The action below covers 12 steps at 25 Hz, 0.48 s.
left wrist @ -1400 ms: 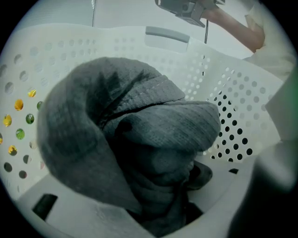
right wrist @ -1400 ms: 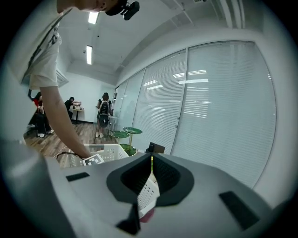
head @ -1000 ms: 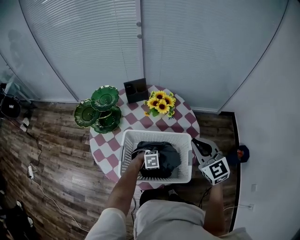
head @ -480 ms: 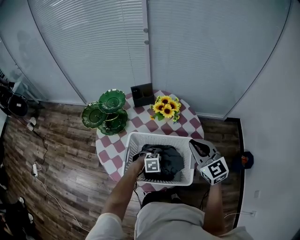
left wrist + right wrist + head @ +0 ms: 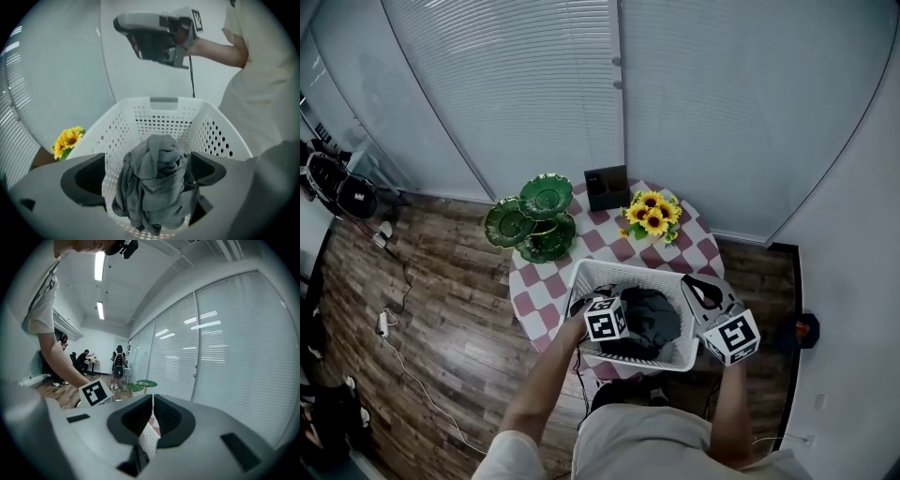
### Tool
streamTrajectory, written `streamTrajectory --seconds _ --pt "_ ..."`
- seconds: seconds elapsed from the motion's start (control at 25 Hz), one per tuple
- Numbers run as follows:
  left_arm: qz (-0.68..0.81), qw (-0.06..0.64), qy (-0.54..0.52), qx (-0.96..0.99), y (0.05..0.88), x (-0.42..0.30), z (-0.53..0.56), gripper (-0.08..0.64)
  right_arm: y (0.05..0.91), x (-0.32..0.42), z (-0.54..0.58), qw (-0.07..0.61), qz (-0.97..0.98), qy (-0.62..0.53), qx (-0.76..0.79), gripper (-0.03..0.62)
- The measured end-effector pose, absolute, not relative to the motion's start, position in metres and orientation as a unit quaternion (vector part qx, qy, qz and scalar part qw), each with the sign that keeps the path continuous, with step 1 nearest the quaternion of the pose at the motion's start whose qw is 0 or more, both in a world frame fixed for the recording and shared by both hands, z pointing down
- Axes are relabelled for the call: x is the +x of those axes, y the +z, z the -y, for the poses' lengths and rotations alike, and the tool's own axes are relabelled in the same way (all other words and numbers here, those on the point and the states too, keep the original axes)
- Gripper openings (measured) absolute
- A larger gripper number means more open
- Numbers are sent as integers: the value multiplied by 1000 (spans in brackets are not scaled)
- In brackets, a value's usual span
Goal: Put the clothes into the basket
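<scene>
The white perforated basket [image 5: 583, 281] stands on the round checked table [image 5: 542, 281]. A bunch of dark grey clothes [image 5: 654, 317] lies inside it, loose in a crumpled heap [image 5: 157, 183]. My left gripper [image 5: 145, 176] hangs over the basket's near-left part, pointing steeply down at the heap. Its jaws have just been opening and stand wide, with the pads off the cloth. My right gripper [image 5: 689, 283] hovers above the basket's right end with its jaws shut [image 5: 153, 404] and nothing between them. It also shows above the basket's far rim in the left gripper view as the right gripper [image 5: 154, 35].
A green tiered plate stand [image 5: 530, 220], a dark box [image 5: 607, 187] and a bunch of sunflowers [image 5: 653, 216] sit at the table's far side. Glass walls with blinds stand behind. Cables [image 5: 394, 319] lie on the wooden floor at left. People [image 5: 117, 366] are far off.
My left gripper has lifted up off the clothes, which stay in the basket. The right gripper has shifted only a little beside the basket.
</scene>
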State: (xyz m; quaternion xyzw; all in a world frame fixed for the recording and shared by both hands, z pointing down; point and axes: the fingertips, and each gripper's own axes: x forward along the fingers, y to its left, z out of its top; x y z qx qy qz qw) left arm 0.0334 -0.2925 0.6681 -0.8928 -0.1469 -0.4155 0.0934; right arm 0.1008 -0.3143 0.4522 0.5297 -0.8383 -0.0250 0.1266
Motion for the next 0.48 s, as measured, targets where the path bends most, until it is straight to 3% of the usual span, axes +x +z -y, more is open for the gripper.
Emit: streamTrajectory --seconds 0.48 --pt "-15 76 -278 -958 568 34 316 554 446 83 314 104 866 -41 488 25"
